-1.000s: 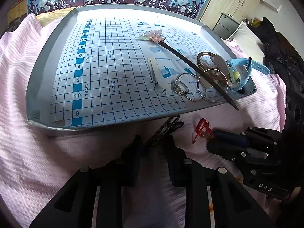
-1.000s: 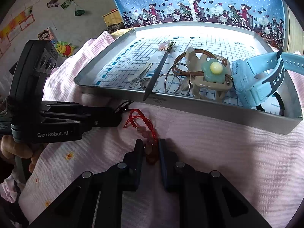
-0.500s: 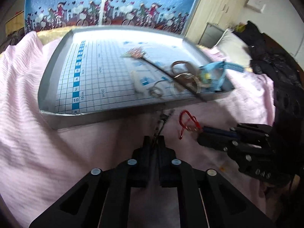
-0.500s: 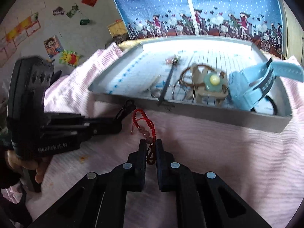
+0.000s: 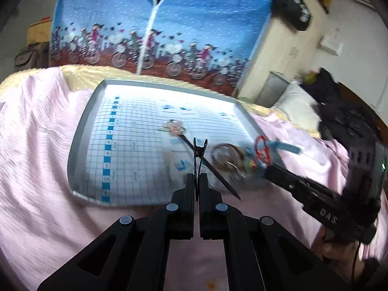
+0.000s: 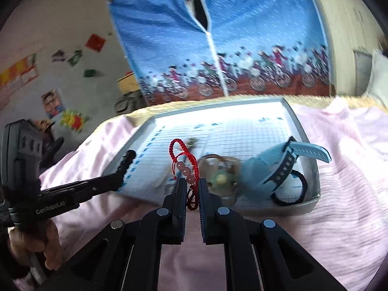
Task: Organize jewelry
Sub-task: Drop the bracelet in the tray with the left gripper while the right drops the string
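My left gripper (image 5: 197, 178) is shut on a black hair clip (image 5: 198, 155), held upright above the near edge of the grey tray (image 5: 80, 145). My right gripper (image 6: 192, 184) is shut on a red cord bracelet (image 6: 184, 156) with pink beads, lifted in front of the tray (image 6: 304, 131). In the left wrist view the bracelet (image 5: 261, 149) hangs from the right gripper over the tray's right side. In the tray lie a flower hair stick (image 5: 179, 132), rings (image 5: 226, 156) and a light blue watch (image 6: 288, 161). The left gripper's fingers (image 6: 125, 163) reach in from the left.
The tray rests on a pink blanket (image 5: 36, 169) over a bed. A yolk-coloured egg-shaped clip (image 6: 222, 178) and a black hair tie (image 6: 291, 189) lie at the tray's near right. A blue curtain (image 5: 157, 24) hangs behind. Dark clothes (image 5: 344, 118) are piled at right.
Both grippers closed on their items on the blanket, then lifted them up and toward the tray; the clip and bracelet now hang in the air over the tray's near edge.
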Action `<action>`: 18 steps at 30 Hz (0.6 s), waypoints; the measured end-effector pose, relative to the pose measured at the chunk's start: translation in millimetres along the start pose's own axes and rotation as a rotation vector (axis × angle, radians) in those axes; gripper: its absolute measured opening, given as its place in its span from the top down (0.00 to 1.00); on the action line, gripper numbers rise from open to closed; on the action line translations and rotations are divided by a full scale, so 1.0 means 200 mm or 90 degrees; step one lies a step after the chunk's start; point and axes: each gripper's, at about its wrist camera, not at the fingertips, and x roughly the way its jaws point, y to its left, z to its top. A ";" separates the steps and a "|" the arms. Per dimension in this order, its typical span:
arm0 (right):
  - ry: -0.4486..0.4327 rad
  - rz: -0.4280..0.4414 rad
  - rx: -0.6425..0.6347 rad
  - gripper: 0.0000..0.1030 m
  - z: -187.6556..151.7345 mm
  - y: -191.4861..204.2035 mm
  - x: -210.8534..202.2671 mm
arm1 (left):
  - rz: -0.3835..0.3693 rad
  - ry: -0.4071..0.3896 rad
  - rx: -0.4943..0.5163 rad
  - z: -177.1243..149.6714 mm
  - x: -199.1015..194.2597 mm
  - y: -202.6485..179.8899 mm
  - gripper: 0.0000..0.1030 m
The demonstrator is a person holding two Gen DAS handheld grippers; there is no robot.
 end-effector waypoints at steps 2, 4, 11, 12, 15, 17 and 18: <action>0.006 -0.002 0.006 0.91 0.00 -0.01 0.03 | 0.027 0.016 -0.024 0.04 0.05 0.03 0.99; 0.016 0.001 -0.003 0.91 0.00 0.00 0.07 | 0.044 0.029 -0.044 0.06 0.08 0.05 0.99; 0.050 -0.004 -0.021 0.89 0.01 0.08 0.19 | 0.082 0.054 -0.075 0.02 0.10 0.11 0.99; 0.052 -0.008 -0.024 0.89 0.01 0.08 0.20 | 0.085 0.054 -0.080 0.01 0.10 0.12 0.99; 0.046 -0.012 -0.027 0.87 0.01 0.08 0.18 | 0.088 0.064 -0.096 0.00 0.08 0.15 0.97; 0.040 -0.016 -0.028 0.76 0.01 0.08 0.16 | 0.097 0.066 -0.102 0.00 0.06 0.15 0.94; 0.038 -0.020 -0.031 0.66 0.01 0.08 0.15 | 0.101 0.065 -0.104 0.00 0.04 0.15 0.88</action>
